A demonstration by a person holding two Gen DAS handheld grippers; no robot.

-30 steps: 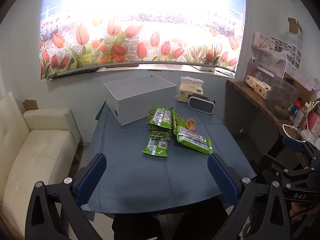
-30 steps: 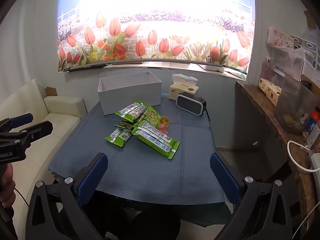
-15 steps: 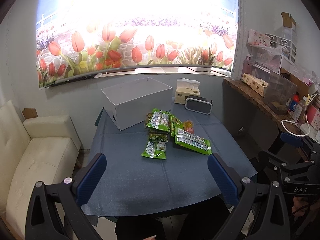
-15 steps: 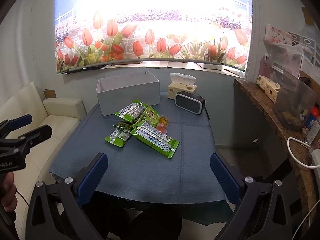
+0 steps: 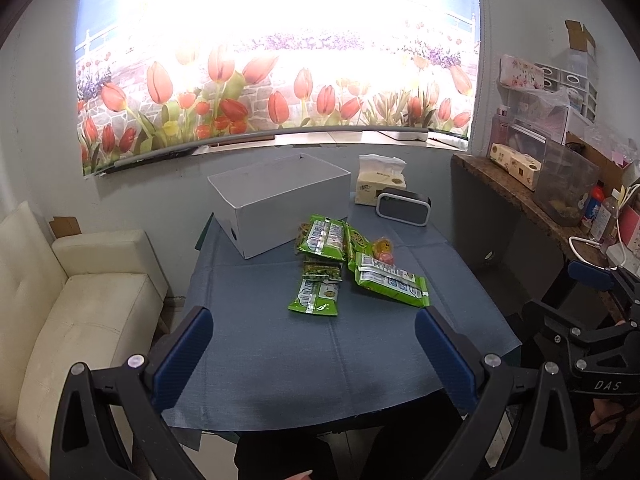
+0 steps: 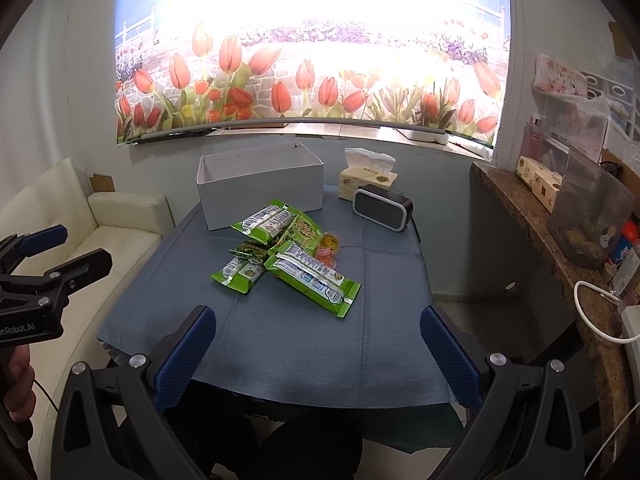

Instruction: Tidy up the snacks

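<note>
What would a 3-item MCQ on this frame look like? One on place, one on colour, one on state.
1. Where does the white box stand relative to the snack packets?
A. behind them, toward the wall
B. in front of them, at the near edge
C. on the sofa

2. What colour is the cloth on the table?
A. red
B. blue
C. yellow

3. What state is the right gripper in?
A. shut on a packet
B. shut, holding nothing
C. open, holding nothing

Answers:
1. A: the box sits past the packets, on the wall side of the table.
2. B: the cloth is blue under and around the packets.
3. C: its blue fingers stand wide apart over the near table edge with nothing between them.
</note>
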